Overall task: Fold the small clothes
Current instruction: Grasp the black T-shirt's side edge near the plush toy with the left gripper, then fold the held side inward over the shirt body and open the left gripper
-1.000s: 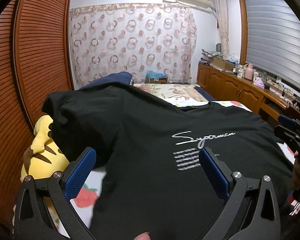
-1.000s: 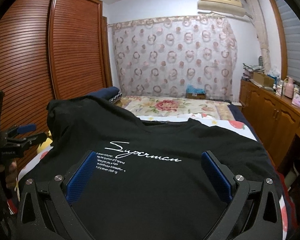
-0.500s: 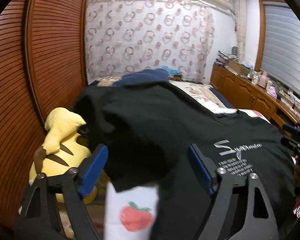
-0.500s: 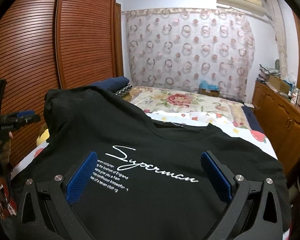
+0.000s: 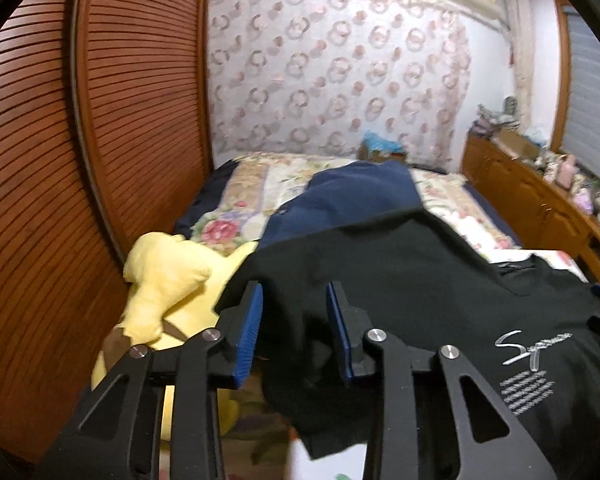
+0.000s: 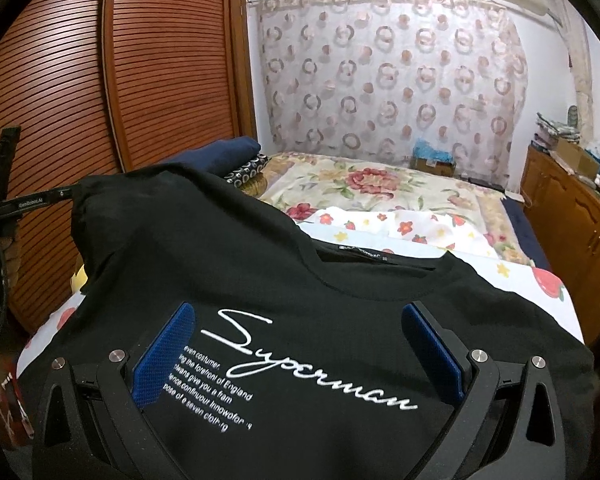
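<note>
A black shirt (image 6: 300, 280) with white writing lies spread on the bed (image 6: 380, 184). Everything here is told from the shirt.

The left hand-held gripper (image 5: 294, 332) is at the shirt's sleeve end. Its blue pads (image 5: 250, 332) have just been closing, and a fold of black sleeve sits between them. There is a gap beside the cloth, so the pads do not squeeze it yet. In the right wrist view, this gripper pokes into the raised sleeve corner at the far left.

The right hand-held gripper (image 6: 300, 356) hangs over the middle of the shirt, above the white writing. Its jaws stand wide open and hold nothing.

A yellow plush toy (image 5: 168, 280) lies just beside the sleeve, next to the brown slatted doors (image 5: 100, 120). A folded blue cloth (image 5: 348, 196) sits behind the shirt, farther up the bed. A white sheet with strawberries (image 6: 420, 232) shows past the shirt's collar. A curtain with rings (image 6: 380, 68) hangs at the back, well apart from the shirt.
</note>
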Tool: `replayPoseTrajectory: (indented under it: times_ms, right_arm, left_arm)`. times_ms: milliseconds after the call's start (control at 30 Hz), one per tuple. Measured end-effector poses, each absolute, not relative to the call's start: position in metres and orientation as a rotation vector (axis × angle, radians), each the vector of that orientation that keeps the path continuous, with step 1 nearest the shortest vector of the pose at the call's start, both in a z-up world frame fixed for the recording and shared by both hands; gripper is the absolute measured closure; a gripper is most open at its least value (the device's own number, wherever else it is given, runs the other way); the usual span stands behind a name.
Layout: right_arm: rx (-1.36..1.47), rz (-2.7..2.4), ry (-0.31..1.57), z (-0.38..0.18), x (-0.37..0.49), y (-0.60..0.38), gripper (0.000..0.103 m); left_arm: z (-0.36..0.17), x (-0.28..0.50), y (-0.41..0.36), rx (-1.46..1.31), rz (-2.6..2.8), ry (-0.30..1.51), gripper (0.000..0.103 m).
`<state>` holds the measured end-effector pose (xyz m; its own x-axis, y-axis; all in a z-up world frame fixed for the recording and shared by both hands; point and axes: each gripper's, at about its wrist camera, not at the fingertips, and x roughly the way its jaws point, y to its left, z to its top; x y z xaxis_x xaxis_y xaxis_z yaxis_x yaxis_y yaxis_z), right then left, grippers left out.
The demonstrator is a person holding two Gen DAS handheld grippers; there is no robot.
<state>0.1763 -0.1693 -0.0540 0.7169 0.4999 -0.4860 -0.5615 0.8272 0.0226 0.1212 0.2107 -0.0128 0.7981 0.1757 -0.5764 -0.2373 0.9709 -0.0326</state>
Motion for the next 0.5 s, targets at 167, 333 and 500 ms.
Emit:
replayPoseTrajectory:
  times_ms: [167,333,500]
  right_arm:
    - [-0.122,0.605,0.495,-0.053,0.185,-0.166,0.0]
    - [-0.12,0.616,0.486,-0.055,0.19,-0.167,0.0]
    - [-0.108,0.615,0.494,-0.059,0.193,-0.166,0.0]
  left_arm:
    - [-0.02,0.121,0.217,-0.105,0.263,0.646,0.079]
    - [-0.017,0.118,0.215,-0.108,0.262,0.64,0.099]
    - [-0.004,0.102,0.201,-0.082,0.265,0.597,0.1]
